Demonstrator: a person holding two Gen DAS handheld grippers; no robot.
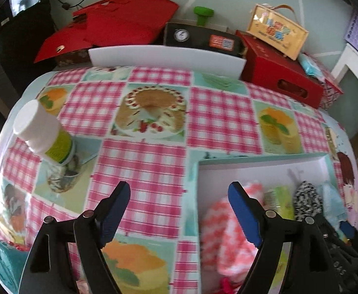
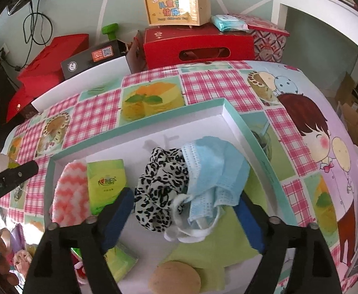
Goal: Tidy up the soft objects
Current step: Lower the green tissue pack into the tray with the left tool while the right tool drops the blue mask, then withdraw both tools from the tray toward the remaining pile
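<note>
The shallow teal-rimmed box lies on the checked tablecloth as the collecting tray. Along its floor you have gathered the soft things side by side: the pink-and-white knitted cloth, a green tissue pack, a black-and-white spotted scrunchie and a crumpled blue face mask, which leans on the scrunchie. A green cloth and a tan sponge lie nearer you.

Your right gripper hangs steeply nose-down over scrunchie and mask, its jaws wide apart and gripping nothing.

Your left gripper tilts equally steeply at the box's left wall, jaws spread and empty, one finger over bare tablecloth, the other above the knitted cloth. A capped bottle stands well apart.
</note>
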